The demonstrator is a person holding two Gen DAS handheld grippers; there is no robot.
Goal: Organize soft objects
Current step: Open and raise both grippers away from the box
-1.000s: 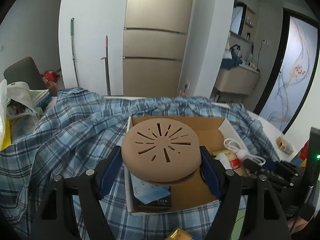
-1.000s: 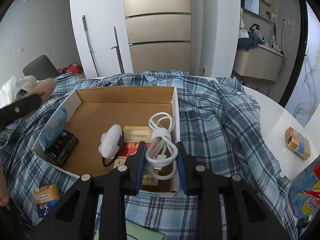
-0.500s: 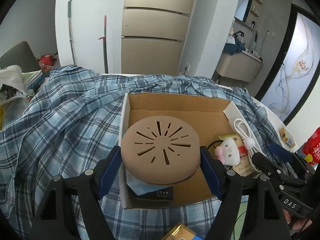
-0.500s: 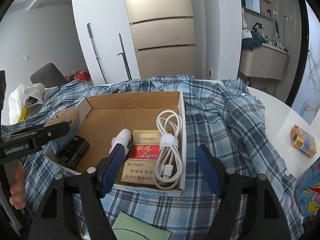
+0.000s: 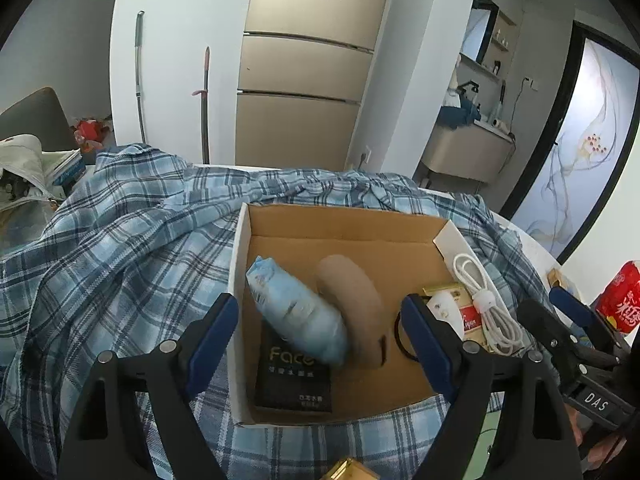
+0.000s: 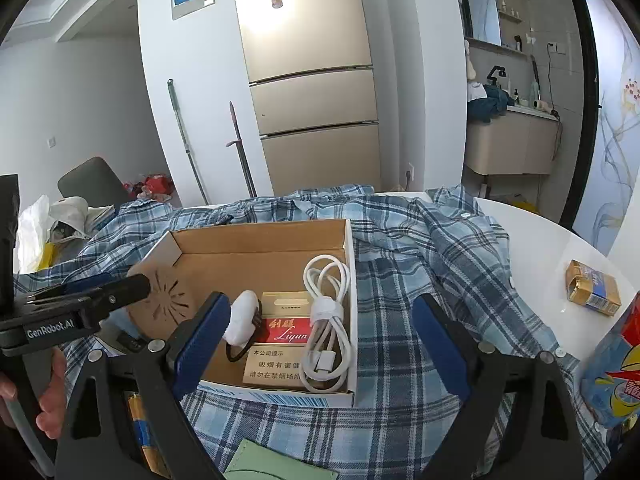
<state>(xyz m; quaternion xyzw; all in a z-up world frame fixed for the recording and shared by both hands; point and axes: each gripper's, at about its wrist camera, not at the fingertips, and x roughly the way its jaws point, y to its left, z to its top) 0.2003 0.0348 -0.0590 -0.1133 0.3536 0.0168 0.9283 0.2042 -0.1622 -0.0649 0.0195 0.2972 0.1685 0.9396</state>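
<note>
Blue plaid shirt (image 6: 420,280) is covering a white round table (image 6: 532,240), a beige fridge (image 6: 312,80) standing behind. Open cardboard box (image 5: 340,224) is holding a tan slotted rubber disc (image 5: 356,312) tilted against a pale blue tissue pack (image 5: 296,320), half hidden. Left gripper (image 5: 320,344) and right gripper (image 6: 320,340) have just been opening, both spread wide with nothing gripped.

Left gripper (image 5: 320,332) and right gripper (image 6: 322,336) both angled downward, jaws just been opening, now spread wide with nothing pinched between the pads; a hand (image 6: 50,392) grips the left gripper's handle.
</note>
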